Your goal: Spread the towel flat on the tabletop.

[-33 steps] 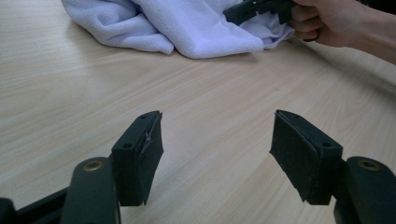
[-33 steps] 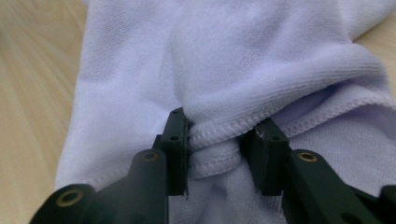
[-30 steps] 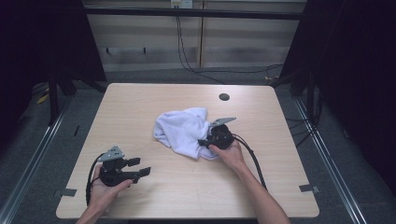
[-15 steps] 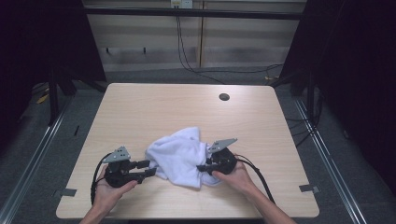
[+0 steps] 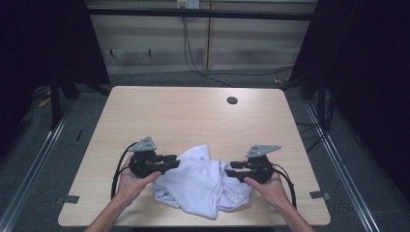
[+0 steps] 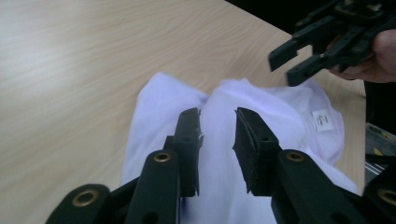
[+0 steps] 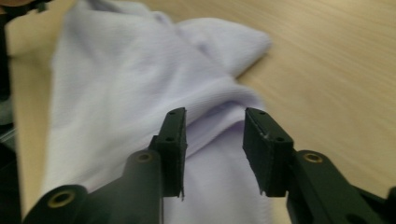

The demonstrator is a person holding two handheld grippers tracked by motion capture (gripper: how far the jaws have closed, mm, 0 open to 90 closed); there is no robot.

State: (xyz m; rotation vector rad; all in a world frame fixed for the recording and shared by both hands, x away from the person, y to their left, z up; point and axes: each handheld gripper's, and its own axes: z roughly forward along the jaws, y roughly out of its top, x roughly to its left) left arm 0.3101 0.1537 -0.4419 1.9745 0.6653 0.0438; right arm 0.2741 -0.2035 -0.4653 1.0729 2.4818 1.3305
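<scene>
A crumpled white cloth [image 5: 203, 186] lies near the table's front edge, between my two grippers. My left gripper [image 5: 175, 161] sits at the cloth's left edge. In the left gripper view its jaws [image 6: 217, 114] have just been closing but stand apart over the cloth [image 6: 280, 107], with a gap between the pads. A small label [image 6: 322, 120] shows on the fabric. My right gripper [image 5: 228, 169] is at the cloth's right side. Its jaws [image 7: 212, 114] have just been opening and straddle a fold of the cloth [image 7: 116, 70] without pinching it.
The light wooden table [image 5: 193, 116] has a round cable hole [image 5: 232, 100] at the back right. Dark floor and metal rails run along both sides. The right gripper [image 6: 285, 67] appears far off in the left gripper view.
The cloth has been dragged from the table's middle toward the front edge. My left gripper came right up to its left side, and my right gripper moved nearer the front edge.
</scene>
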